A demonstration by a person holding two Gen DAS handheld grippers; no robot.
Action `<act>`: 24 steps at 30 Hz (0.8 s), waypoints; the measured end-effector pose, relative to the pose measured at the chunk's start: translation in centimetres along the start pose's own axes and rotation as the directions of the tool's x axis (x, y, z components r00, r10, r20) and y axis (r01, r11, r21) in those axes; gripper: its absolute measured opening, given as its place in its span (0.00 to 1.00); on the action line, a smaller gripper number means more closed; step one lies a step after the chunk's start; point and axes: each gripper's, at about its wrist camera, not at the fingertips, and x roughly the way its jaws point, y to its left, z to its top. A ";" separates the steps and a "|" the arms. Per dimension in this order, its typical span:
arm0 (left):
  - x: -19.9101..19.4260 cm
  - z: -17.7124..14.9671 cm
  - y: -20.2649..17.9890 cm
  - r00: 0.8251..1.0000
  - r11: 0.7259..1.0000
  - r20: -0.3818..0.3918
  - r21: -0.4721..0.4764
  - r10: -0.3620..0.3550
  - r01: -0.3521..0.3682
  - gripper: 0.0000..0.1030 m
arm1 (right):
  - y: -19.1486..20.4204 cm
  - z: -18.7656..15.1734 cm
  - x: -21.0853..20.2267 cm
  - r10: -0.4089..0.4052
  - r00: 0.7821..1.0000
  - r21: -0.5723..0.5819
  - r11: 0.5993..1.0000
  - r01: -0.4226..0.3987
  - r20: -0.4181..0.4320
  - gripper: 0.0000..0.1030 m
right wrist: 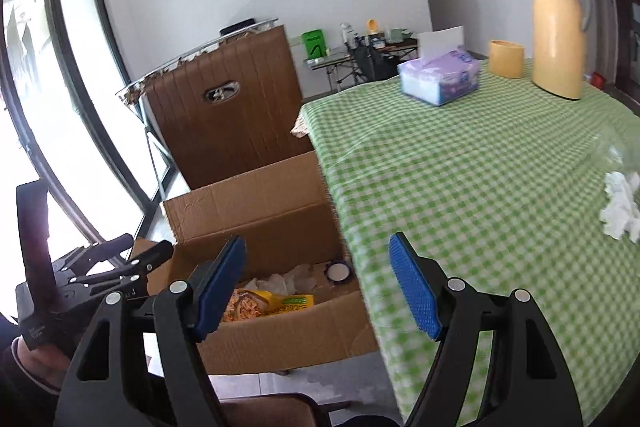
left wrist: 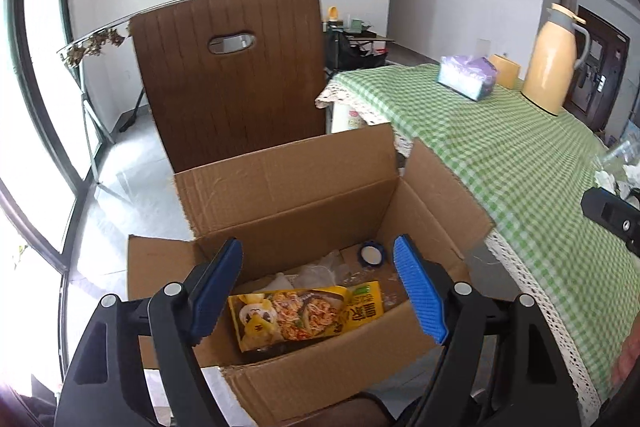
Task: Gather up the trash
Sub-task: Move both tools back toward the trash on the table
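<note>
Yellow food packet, Chinese print, perhaps unreadable

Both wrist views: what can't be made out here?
- Cardboard box floor, left wrist view: partly hidden under the yellow snack bag.
- Crumpled tissue, right wrist view: blurred, cut by the right edge.
- Clear plastic item, left wrist view: blurred, unidentifiable.

Left wrist cam sits above the open cardboard box, looking forward and down into it at close range, with the checked counter off to its right. Right wrist cam is further right, over the counter edge, tilted down and facing the same way. Both share the box, brown chair, tissue pack and yellow flask.
</note>
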 end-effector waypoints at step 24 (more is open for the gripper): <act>-1.7 -0.3 -25.9 0.903 0.833 -0.084 0.357 -0.422 0.422 0.81 | -27.8 -6.8 -21.7 -0.548 0.834 0.373 0.787 0.491 0.059 0.75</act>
